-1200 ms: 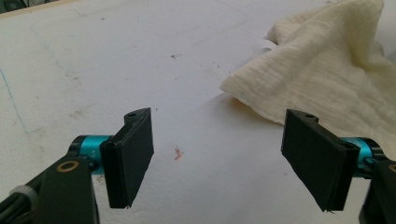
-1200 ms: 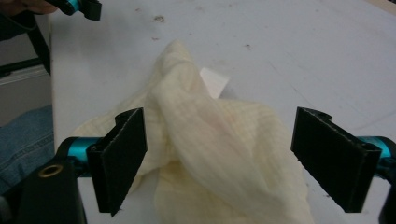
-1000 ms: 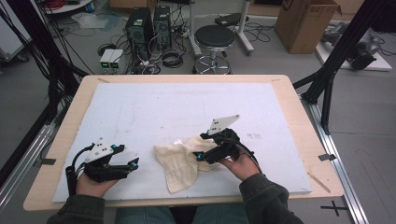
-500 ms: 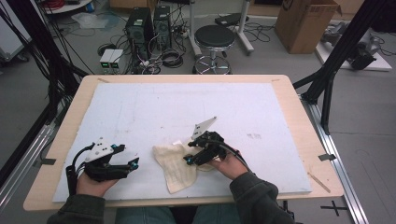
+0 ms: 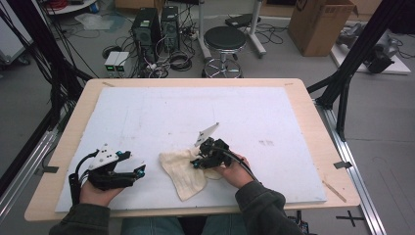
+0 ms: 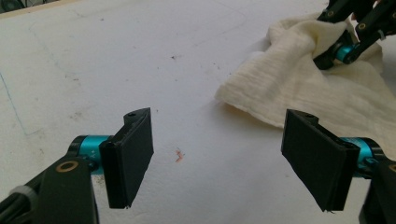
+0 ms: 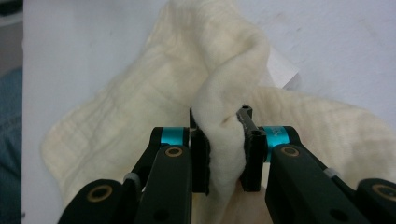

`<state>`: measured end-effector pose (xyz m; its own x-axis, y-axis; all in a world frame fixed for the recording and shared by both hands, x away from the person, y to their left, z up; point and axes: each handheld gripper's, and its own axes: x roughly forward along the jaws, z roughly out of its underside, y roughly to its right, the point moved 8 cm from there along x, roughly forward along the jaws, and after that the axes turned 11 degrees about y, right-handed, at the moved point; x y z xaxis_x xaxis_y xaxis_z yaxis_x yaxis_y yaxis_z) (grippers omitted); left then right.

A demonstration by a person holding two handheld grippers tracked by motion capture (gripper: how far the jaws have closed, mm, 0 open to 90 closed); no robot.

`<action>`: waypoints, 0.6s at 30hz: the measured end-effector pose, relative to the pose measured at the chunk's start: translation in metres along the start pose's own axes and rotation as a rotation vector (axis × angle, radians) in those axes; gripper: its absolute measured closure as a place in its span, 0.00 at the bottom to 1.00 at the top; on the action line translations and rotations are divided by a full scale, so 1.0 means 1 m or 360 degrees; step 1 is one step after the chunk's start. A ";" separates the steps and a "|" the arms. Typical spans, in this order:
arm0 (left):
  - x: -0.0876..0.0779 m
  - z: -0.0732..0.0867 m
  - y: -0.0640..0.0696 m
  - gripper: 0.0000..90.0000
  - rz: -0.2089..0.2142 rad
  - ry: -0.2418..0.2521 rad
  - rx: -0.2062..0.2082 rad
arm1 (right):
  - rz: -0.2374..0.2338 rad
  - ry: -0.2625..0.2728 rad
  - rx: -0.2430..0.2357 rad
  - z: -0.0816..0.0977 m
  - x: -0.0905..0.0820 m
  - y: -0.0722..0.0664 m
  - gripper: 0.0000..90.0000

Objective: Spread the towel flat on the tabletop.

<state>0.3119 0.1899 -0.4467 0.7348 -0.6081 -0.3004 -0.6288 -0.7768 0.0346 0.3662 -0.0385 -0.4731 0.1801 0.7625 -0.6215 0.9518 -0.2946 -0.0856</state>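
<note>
Between right hand-held gripper (image 7: 224, 161) pads: cloth (image 7: 140, 121) fold.

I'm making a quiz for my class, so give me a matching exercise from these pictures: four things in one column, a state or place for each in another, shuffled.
1. cream woven cloth
2. left gripper
3. right gripper
4. round black stool

A. open, nothing between its fingers
B. on the floor beyond the table
C. shut on a raised fold
D. rumpled on the white board

Pairs: 1-D, 2-A, 3-C, 4-B
</note>
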 end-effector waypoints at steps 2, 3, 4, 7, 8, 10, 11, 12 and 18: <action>0.000 0.000 0.000 0.28 0.0000 0.0000 0.0002 | 0.0033 0.0069 0.0030 -0.007 -0.003 0.003 0.88; 0.000 0.000 0.000 0.28 0.0000 0.0000 0.0005 | 0.0053 0.0097 0.0030 -0.010 -0.005 0.005 0.88; 0.000 0.000 0.000 0.28 0.0001 0.0000 0.0007 | 0.0070 0.0113 0.0047 -0.013 -0.006 0.006 0.88; 0.001 0.000 -0.001 0.28 0.0004 -0.0002 0.0004 | 0.0142 0.0146 0.0030 -0.029 -0.012 0.011 0.88; 0.001 0.000 -0.001 0.28 0.0006 -0.0002 0.0003 | 0.0142 0.0146 0.0030 -0.029 -0.012 0.011 0.88; 0.001 -0.001 -0.001 0.28 0.0006 0.0003 -0.0001 | 0.0164 0.0168 0.0021 -0.036 -0.015 0.013 0.88; 0.001 -0.001 -0.001 0.28 0.0006 0.0003 0.0002 | 0.0170 0.0180 0.0022 -0.040 -0.015 0.014 0.88; 0.001 -0.001 -0.001 0.28 0.0006 0.0003 0.0002 | 0.0182 0.0184 0.0018 -0.045 -0.016 0.015 0.88; 0.002 -0.001 -0.001 0.28 0.0009 0.0003 0.0005 | 0.0231 0.0121 0.0034 -0.057 0.001 0.027 0.87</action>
<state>0.3141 0.1897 -0.4463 0.7319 -0.6126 -0.2985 -0.6335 -0.7730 0.0334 0.4060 -0.0126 -0.4321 0.3347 0.7522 -0.5676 0.9089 -0.4166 -0.0163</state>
